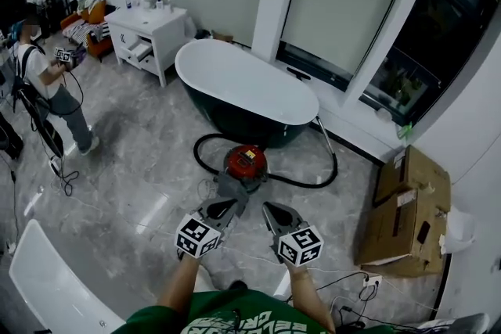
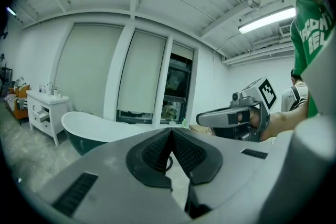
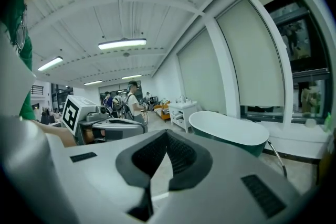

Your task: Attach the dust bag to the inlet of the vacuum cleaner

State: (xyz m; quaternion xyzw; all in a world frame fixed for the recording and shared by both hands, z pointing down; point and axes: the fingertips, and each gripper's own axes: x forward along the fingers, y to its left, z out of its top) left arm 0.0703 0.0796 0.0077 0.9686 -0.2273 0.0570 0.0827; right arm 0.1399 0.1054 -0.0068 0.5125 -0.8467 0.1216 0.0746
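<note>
The red round vacuum cleaner stands on the marble floor in front of the bathtub, its black hose looped around it. A grey piece lies against its near side; I cannot tell whether it is the dust bag. My left gripper and right gripper hang side by side above the floor, short of the vacuum and pointing almost level. The left gripper's jaws are shut with nothing between the pads. The right gripper's jaws are shut and empty too. Each gripper view shows the other gripper beside it.
A dark bathtub with a white rim stands behind the vacuum, a white cabinet at the back left. Cardboard boxes sit at the right by a power strip and cables. A person stands far left.
</note>
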